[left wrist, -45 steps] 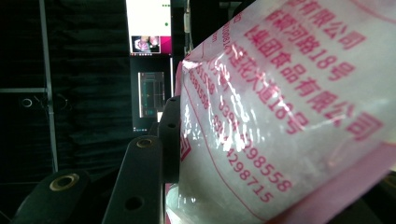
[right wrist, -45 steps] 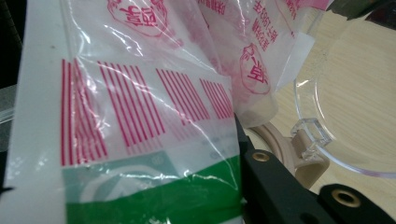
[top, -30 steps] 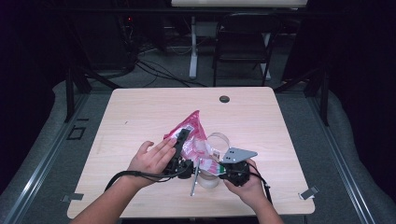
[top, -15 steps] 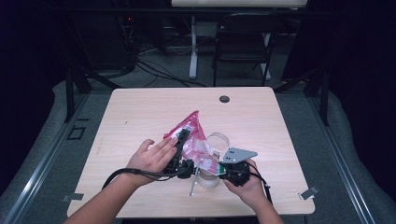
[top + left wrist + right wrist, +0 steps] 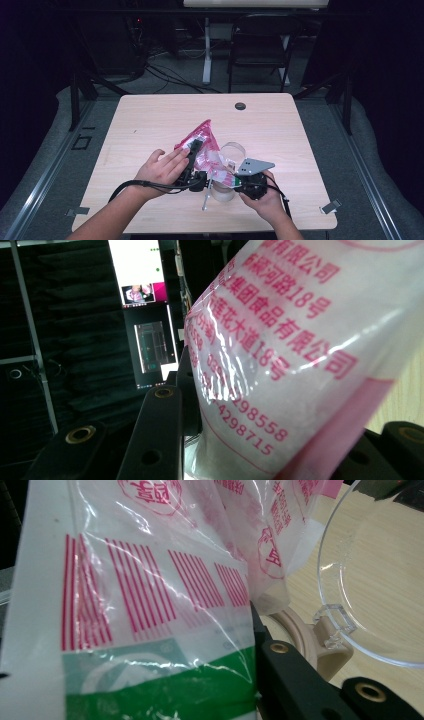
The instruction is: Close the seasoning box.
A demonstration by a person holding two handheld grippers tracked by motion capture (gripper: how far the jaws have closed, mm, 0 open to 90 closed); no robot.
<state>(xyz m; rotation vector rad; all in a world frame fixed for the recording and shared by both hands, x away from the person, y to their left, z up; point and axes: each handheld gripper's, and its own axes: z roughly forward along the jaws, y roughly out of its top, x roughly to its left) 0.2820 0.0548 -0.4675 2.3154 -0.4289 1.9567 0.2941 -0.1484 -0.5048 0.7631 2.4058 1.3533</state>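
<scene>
A pink and white plastic bag (image 5: 202, 142) with red print is held up over the table's near middle between both grippers. My left gripper (image 5: 191, 152) points away from me with the bag (image 5: 300, 365) packed between its jaws; they have just been closing on it. My right gripper (image 5: 231, 179), under its grey plate, is shut on the bag's green and white lower edge (image 5: 150, 670). A clear round lid (image 5: 380, 580) hinged to a beige ring (image 5: 305, 635) sits right beside the bag. In the high view, this clear container (image 5: 233, 150) lies just behind my right gripper.
A thin metal utensil (image 5: 207, 192) lies near the front edge of the wooden table (image 5: 150, 120), next to a pale jar (image 5: 223, 193). A black round grommet (image 5: 240, 106) sits at the back middle. A dark chair (image 5: 260, 45) stands beyond the table.
</scene>
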